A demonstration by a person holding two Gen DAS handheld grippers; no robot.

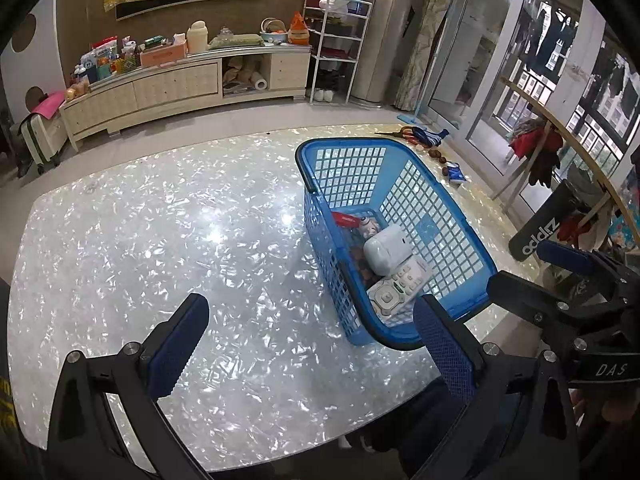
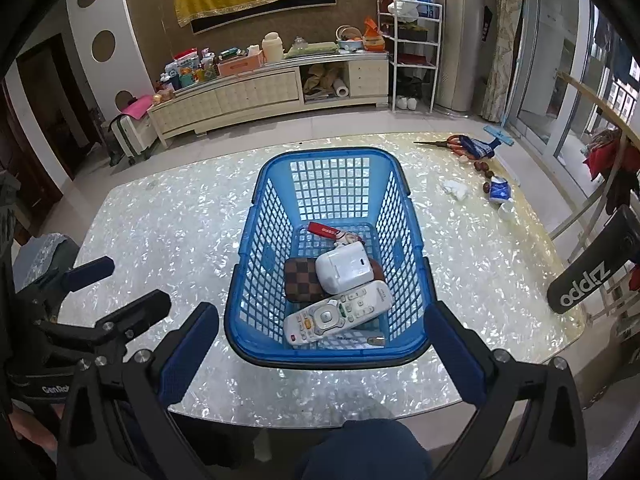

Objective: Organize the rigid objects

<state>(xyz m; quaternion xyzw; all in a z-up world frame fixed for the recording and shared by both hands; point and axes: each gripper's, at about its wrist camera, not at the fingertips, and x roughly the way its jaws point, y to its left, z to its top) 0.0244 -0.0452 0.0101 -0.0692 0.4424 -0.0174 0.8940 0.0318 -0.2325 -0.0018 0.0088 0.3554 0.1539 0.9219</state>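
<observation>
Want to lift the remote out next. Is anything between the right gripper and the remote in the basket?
Only the blue basket's near rim stands between the right gripper and the white remote. From above nothing covers it. The remote lies on top, beside the white case; jaws open.

"oddiz" on black cylinder (image 2: pixel 588 276); "DAS" on right gripper (image 1: pixel 560 280); "Gen Rob" on left gripper (image 2: pixel 120 284).
</observation>
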